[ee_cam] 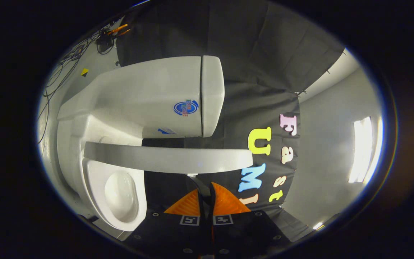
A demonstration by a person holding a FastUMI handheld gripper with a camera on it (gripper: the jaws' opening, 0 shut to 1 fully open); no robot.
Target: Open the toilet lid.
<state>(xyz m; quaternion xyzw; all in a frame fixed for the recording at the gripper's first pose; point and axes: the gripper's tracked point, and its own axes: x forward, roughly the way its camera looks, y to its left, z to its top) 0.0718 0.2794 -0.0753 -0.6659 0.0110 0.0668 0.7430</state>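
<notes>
The white toilet appears turned on its side in the gripper view. Its lid [167, 158] is lifted off the seat [95, 194] and stands between the tank [149, 97] and the open bowl [120, 196], seen nearly edge-on as a long band. My gripper [204, 187] is shut, fingers close together with nothing between them. The fingertips [212, 185] sit just short of the lid's face near its free end. I cannot tell whether they touch it.
The tank's cover [212, 95] lies beyond the lid. The booth's black cloth wall [264, 72] hangs behind the toilet. Cables [67, 61] trail on the grey floor beside the toilet's base. A bright ceiling light [361, 149] is off to the other side.
</notes>
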